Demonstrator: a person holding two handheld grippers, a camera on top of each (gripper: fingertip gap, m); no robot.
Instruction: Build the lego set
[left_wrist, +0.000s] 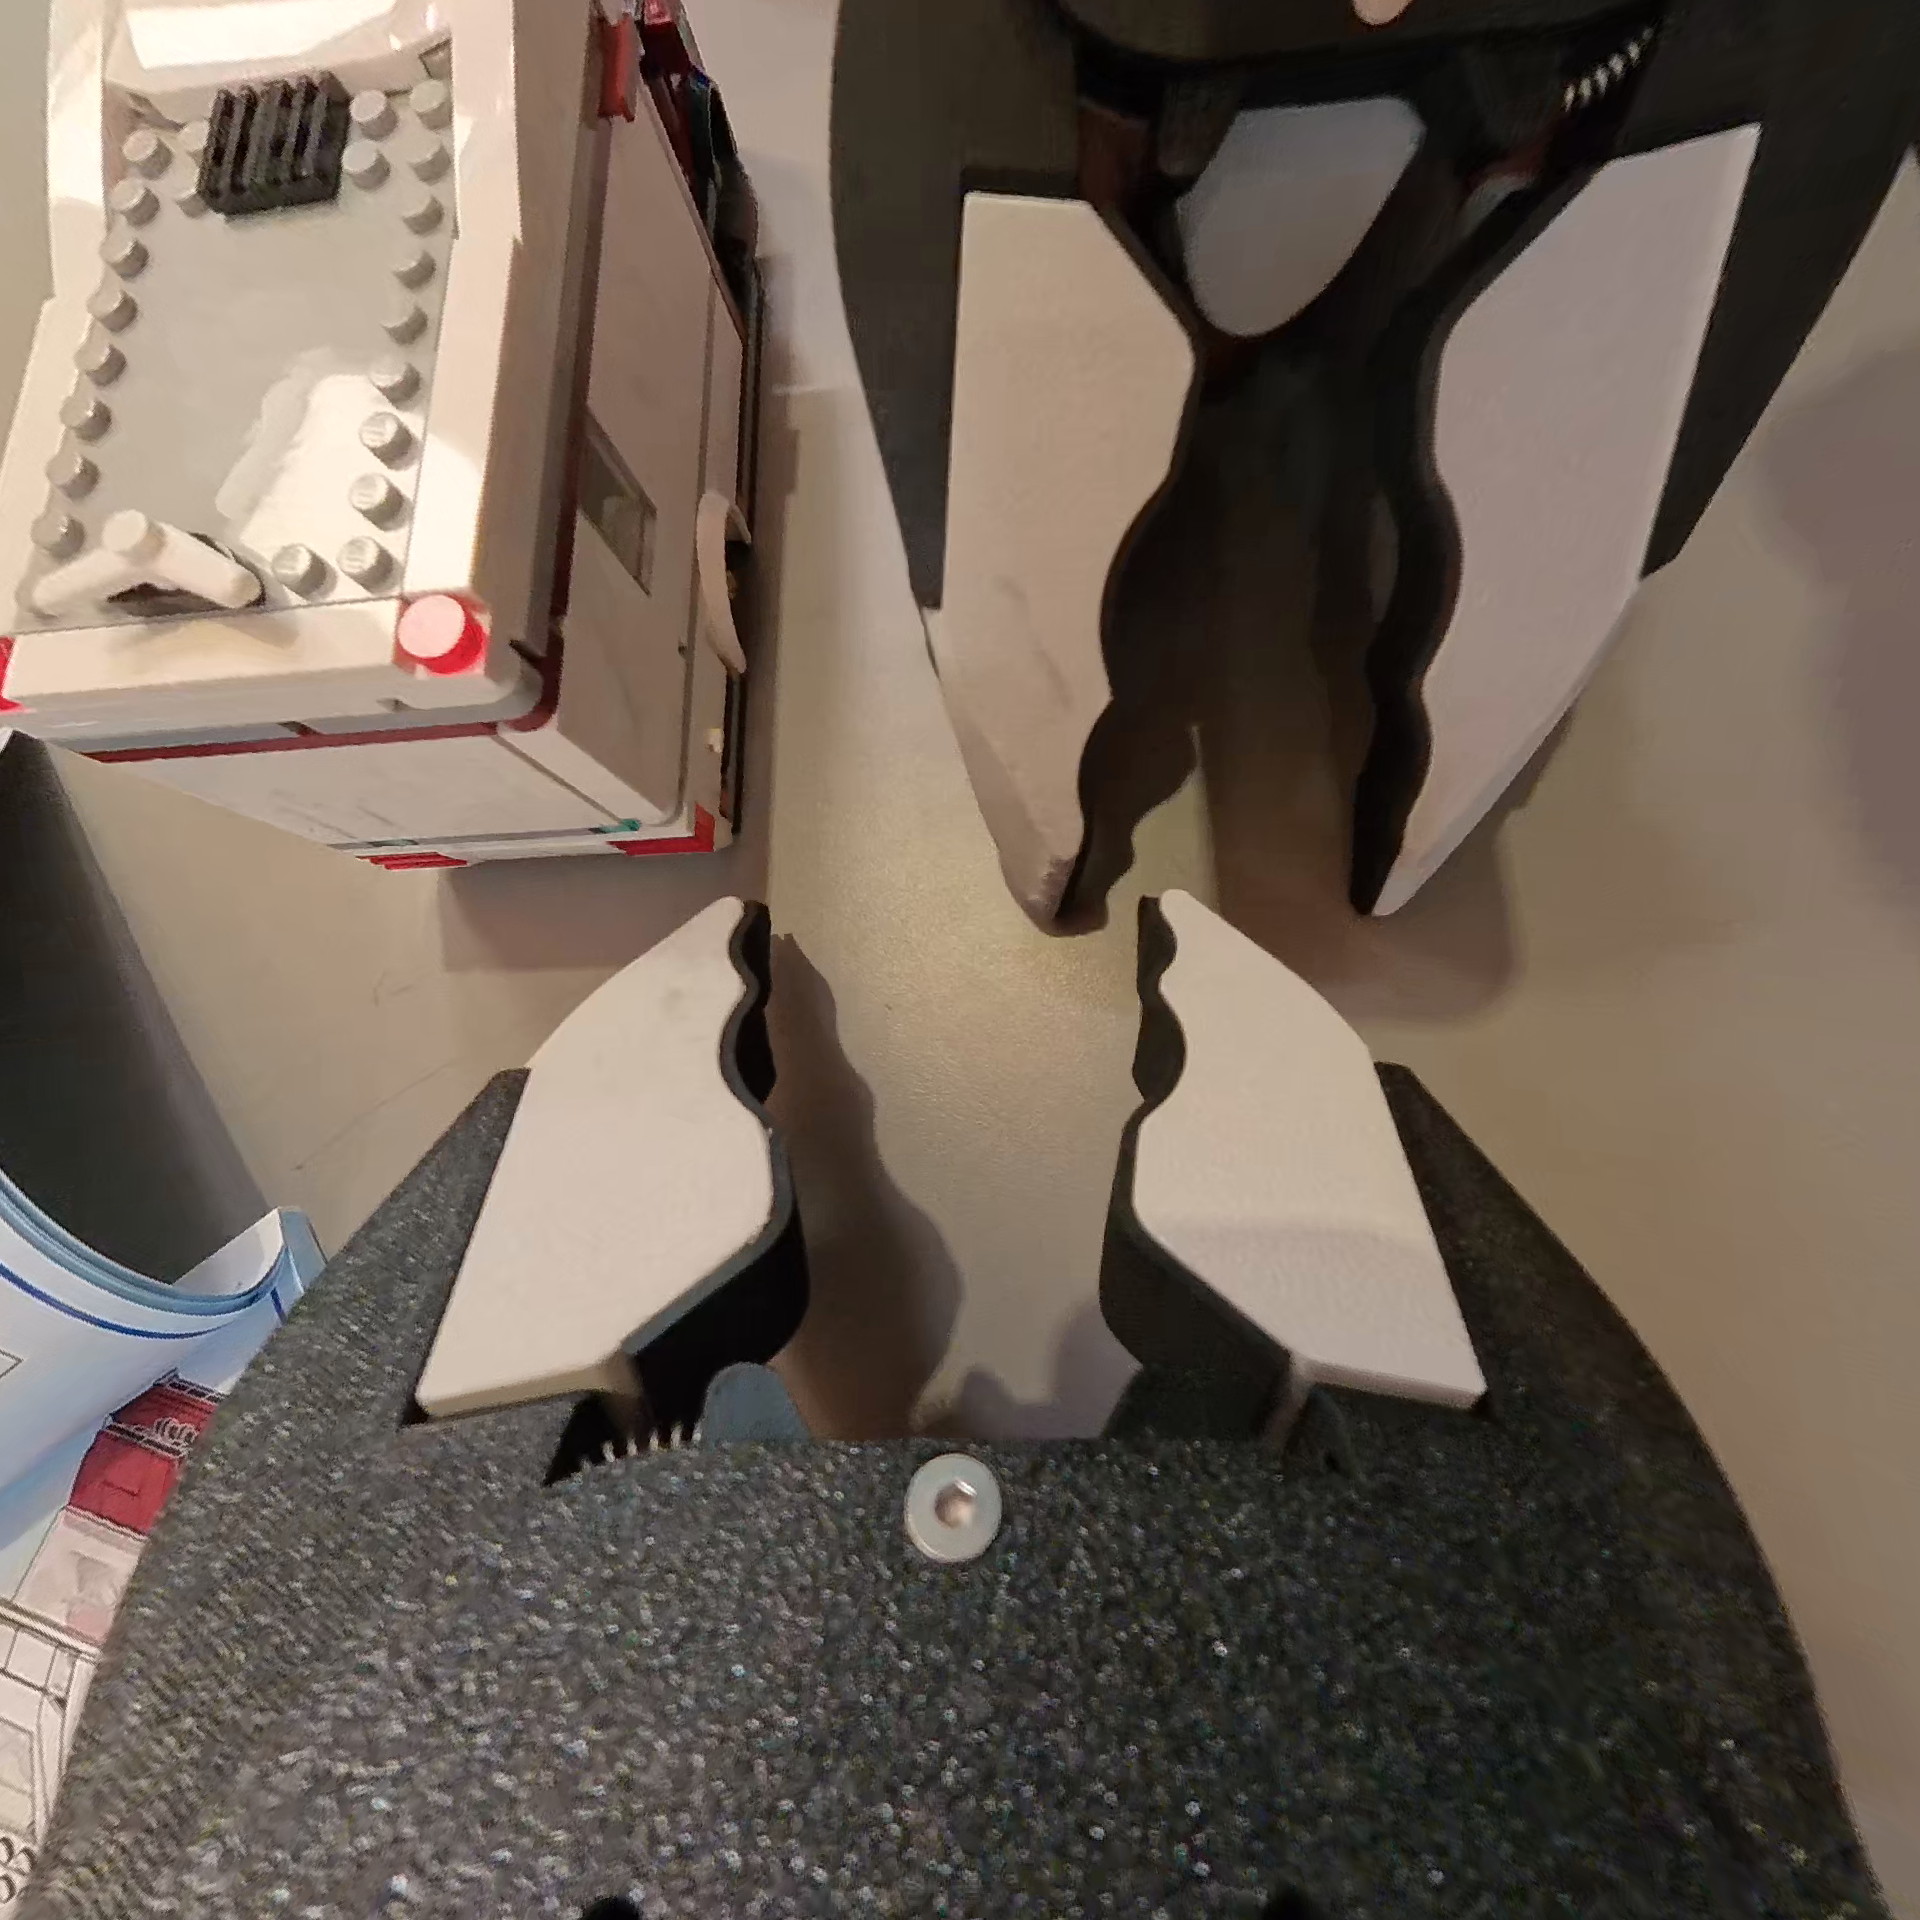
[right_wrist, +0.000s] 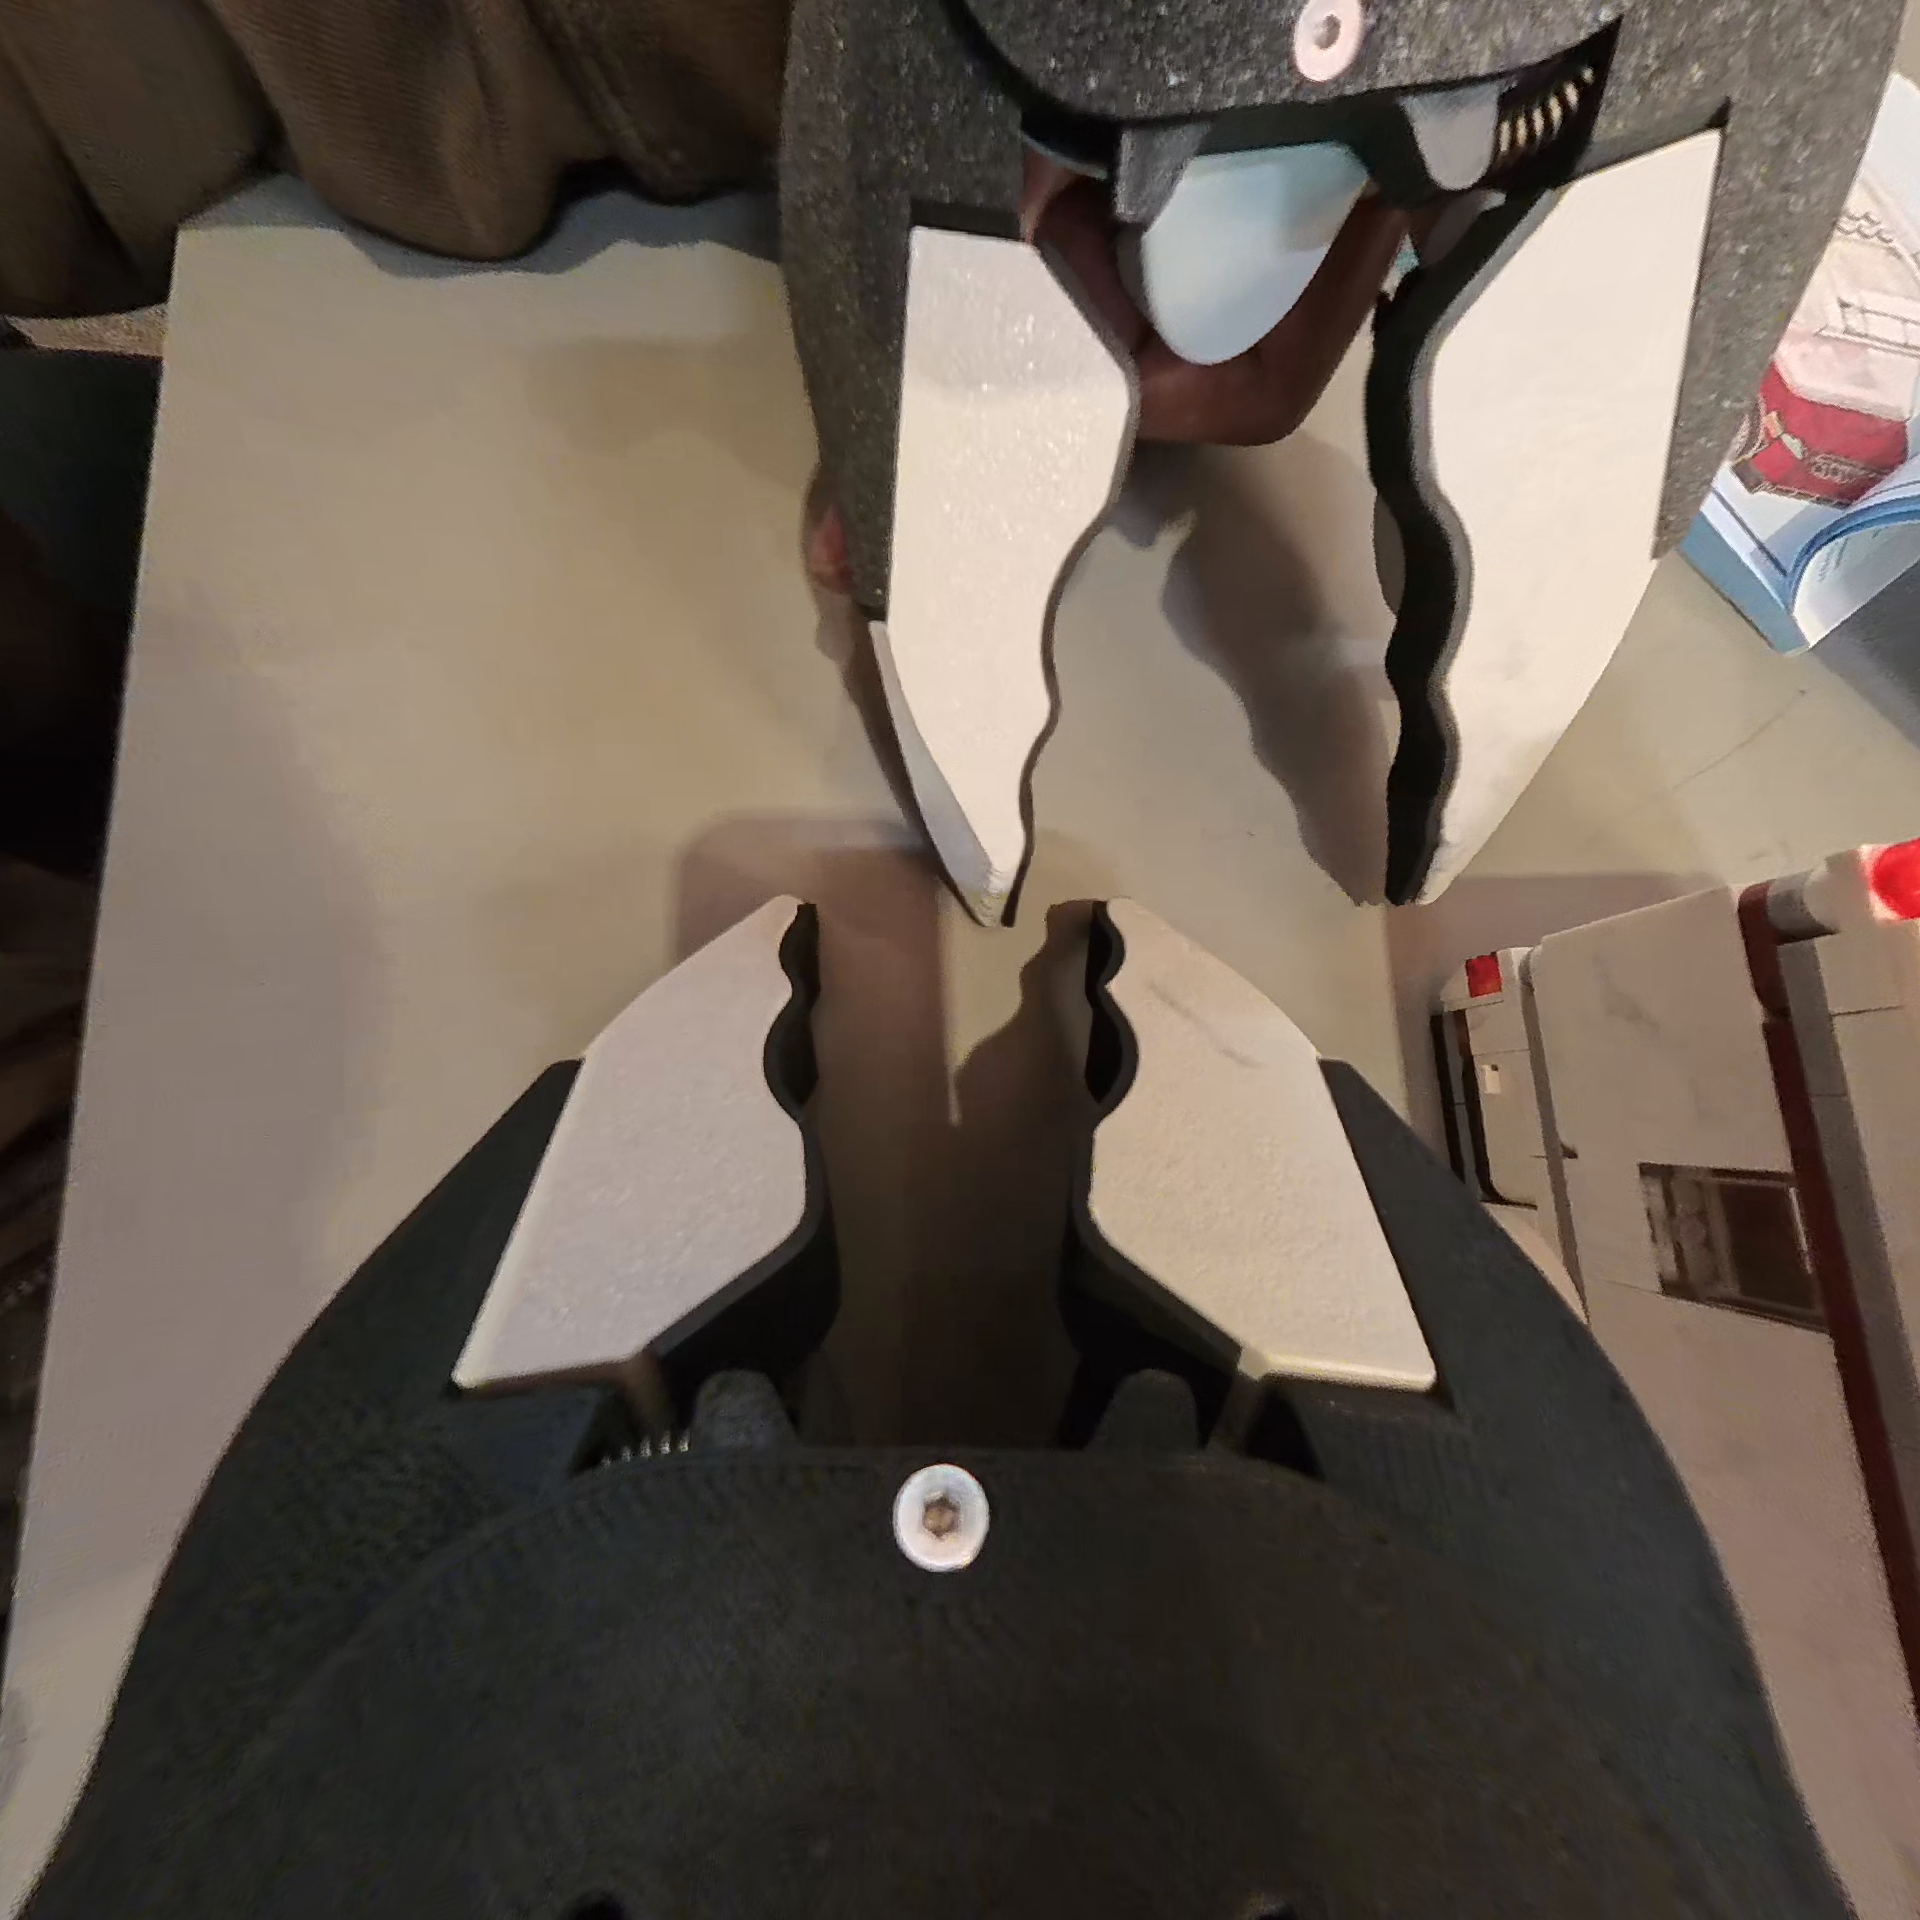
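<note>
Two hand-held grippers face each other tip to tip over a pale table (left_wrist: 935, 1091), both spread with nothing but bare tabletop between their wavy black pads. The left gripper (left_wrist: 954, 914), speckled grey with white finger plates, stands wider apart than the right gripper (right_wrist: 954, 914), whose body is plain black. Seen from the left wrist, one finger of the right gripper (left_wrist: 1060, 883) comes down just beside the left one's tip, close but with a sliver of table showing between them. Neither tool touches any object.

Nearest thing is a toy brick vehicle (left_wrist: 343, 436), white and grey with dark red trim, a clear red stud at one corner and a black grille on its studded roof; it sits on the table just beside the left gripper's fingers, apart from them. A curled booklet (left_wrist: 114, 1382) with blue-edged printed pages lies farther out, by a dark cylinder-like shape (left_wrist: 94, 1018). Across the table edge, brown cloth (right_wrist: 416, 114) fills the right wrist view's upper corner.
</note>
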